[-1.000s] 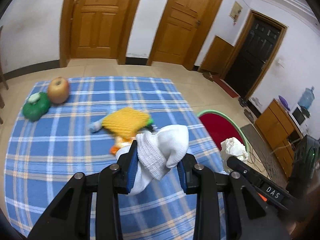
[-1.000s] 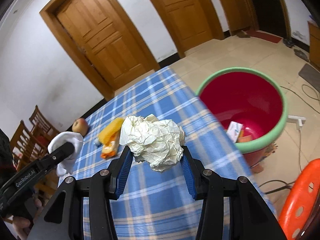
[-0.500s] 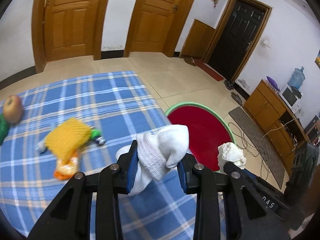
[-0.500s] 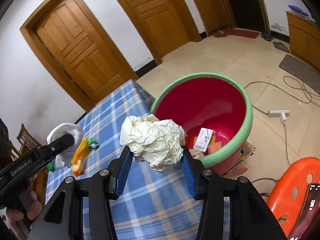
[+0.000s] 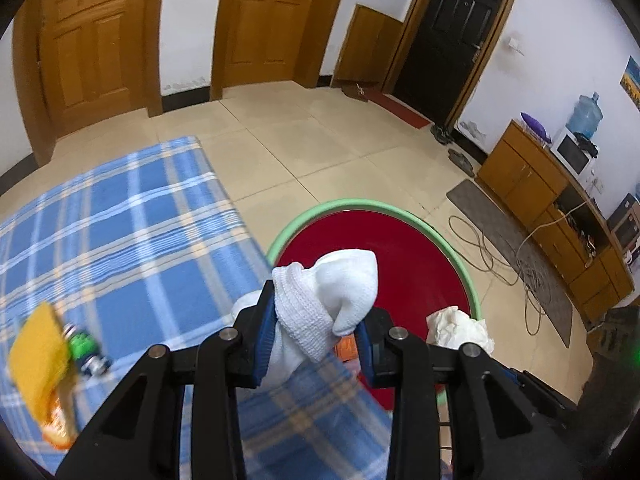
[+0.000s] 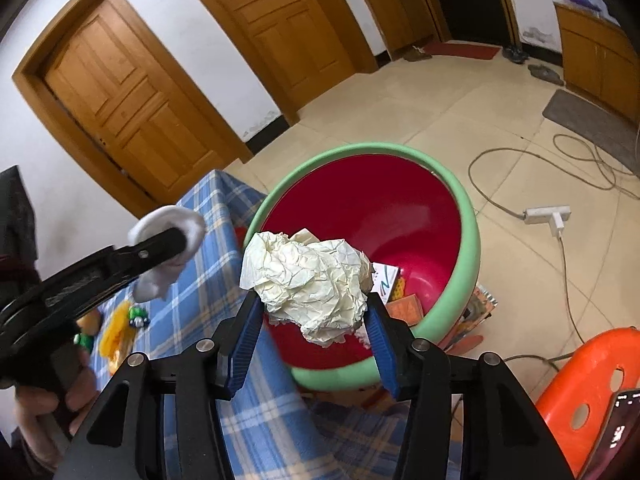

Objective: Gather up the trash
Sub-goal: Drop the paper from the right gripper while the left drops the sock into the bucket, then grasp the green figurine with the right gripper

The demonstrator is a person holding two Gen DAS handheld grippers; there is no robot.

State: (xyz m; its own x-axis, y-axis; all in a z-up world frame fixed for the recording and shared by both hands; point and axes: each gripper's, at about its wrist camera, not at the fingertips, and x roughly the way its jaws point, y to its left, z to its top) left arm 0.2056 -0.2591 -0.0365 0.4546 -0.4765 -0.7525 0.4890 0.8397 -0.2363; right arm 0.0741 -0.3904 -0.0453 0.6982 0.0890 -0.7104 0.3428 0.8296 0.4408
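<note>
A red bin with a green rim (image 5: 360,204) stands on the floor beside the table. My left gripper (image 5: 316,316) is shut on a white sock (image 5: 332,292) and hangs over the bin's near edge. In the right wrist view the same sock (image 6: 184,220) shows at the left, by the bin rim (image 6: 468,248). My right gripper (image 6: 312,312) holds a crumpled paper ball (image 6: 312,280) over the bin's mouth. Its jaws are opening, and the paper still sits between the blue pads and touches both. The paper ball (image 5: 460,328) also shows at the lower right of the left wrist view.
The blue checked tablecloth (image 5: 120,240) carries a yellow sponge (image 5: 36,356) and a small green-capped item (image 5: 84,346). Small cartons (image 6: 384,284) lie in the bin. An orange stool (image 6: 592,376), a power strip (image 6: 548,216) and loose cables are on the floor nearby.
Both grippers have swung from above the table to above the red bin and dropped a little. The right jaws have spread slightly around the paper. The sock stays gripped.
</note>
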